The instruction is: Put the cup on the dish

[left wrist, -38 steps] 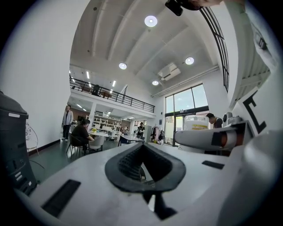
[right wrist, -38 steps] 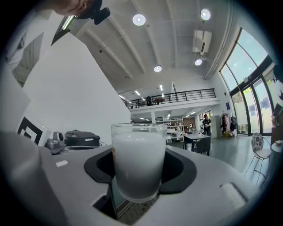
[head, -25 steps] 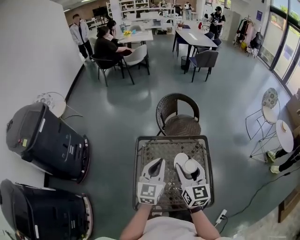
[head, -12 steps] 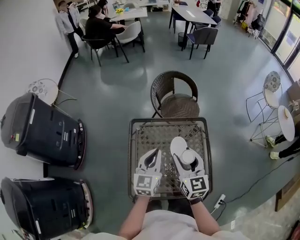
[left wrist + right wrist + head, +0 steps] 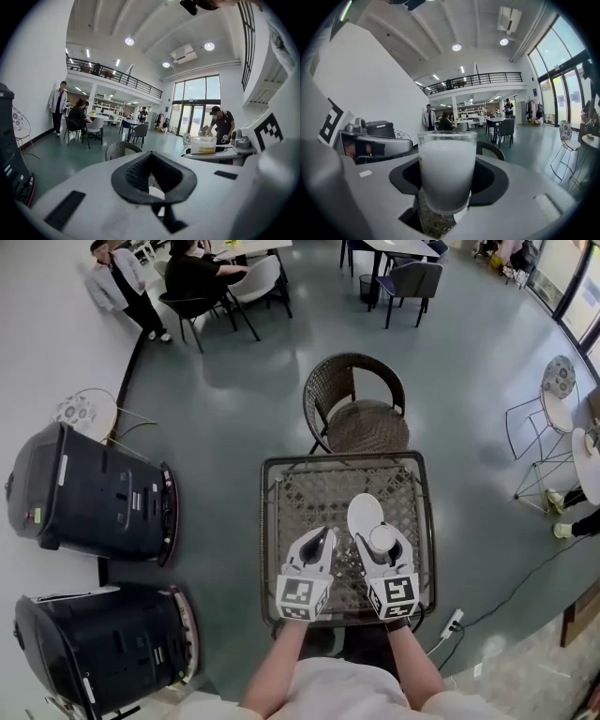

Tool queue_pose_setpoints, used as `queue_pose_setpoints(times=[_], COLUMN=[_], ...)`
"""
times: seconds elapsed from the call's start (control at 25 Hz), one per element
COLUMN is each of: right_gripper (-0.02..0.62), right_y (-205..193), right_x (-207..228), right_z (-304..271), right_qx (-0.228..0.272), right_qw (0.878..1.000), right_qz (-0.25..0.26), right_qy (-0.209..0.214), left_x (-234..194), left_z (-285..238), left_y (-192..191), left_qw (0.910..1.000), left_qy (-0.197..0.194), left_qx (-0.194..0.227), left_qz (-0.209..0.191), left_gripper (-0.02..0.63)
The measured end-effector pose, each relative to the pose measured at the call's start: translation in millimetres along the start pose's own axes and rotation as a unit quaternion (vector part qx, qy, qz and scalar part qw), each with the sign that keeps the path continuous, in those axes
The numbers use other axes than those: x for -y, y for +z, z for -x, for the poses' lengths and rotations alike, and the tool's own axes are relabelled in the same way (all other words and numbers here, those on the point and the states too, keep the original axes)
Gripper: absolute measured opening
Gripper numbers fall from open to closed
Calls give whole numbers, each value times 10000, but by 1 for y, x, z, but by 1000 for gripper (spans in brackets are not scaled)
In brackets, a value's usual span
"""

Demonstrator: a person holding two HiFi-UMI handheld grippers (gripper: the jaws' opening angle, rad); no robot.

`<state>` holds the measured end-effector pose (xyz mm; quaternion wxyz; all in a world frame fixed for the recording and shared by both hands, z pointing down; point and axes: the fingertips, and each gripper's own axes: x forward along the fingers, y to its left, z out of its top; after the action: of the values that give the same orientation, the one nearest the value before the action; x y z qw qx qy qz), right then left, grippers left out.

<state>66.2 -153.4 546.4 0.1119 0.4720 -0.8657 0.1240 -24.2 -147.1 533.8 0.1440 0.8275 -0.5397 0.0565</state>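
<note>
The cup (image 5: 382,539) is a frosted white glass. My right gripper (image 5: 381,542) is shut on it and holds it upright; in the right gripper view the cup (image 5: 446,168) fills the gap between the jaws. It hangs over the near right edge of the white oval dish (image 5: 363,515), which lies on the woven table top (image 5: 305,493). I cannot tell whether the cup touches the dish. My left gripper (image 5: 322,536) is beside it on the left, over the table, its jaws closed together and empty (image 5: 152,176).
A dark wicker chair (image 5: 356,418) stands just beyond the small square table. Two black wheeled machines (image 5: 89,502) (image 5: 94,643) stand on the floor at the left. A power strip with a cable (image 5: 453,622) lies at the right. People sit at tables far back.
Both grippers have come down toward the table top. The cup has stayed in the right gripper and now sits lower over the dish's near edge.
</note>
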Motion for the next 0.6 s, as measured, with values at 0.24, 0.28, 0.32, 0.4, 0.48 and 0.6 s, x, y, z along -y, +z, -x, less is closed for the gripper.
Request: queue_pose_setpoints(times=[0.24,0.28,0.32,0.4,0.48,0.6], right_gripper=[242,242,242,242,242,242], right_y=[-52,-61,-70,-87,-105,-130], right_x=[11,15,20,28,33,36], right_z=[-15,-18,-20,-27,-36,-50], right_qx=[-274,-327,-373,-443,-531,-681], right_qw=[9996,9994,9992,9988,9984,9976], right_qz=[-36,-79,-120,-171,-172,-114], right_qy=[4,-40,-75,-110,-101,-27], left_x=[-2,-2,-2,-3,-4,-8], left_z=[-12,-15,-19,-28,-36,-45], left_y=[-35,-41,-47,-58,-70,-87], left_qw=[9996,9994,9993,9989,9984,9977], left_qy=[-69,-74,-79,-85,-95,-78], left_qx=[-274,-319,-360,-442,-522,-632], left_qz=[58,80,109,162,187,210], left_gripper=[2,2,2,2,2,2])
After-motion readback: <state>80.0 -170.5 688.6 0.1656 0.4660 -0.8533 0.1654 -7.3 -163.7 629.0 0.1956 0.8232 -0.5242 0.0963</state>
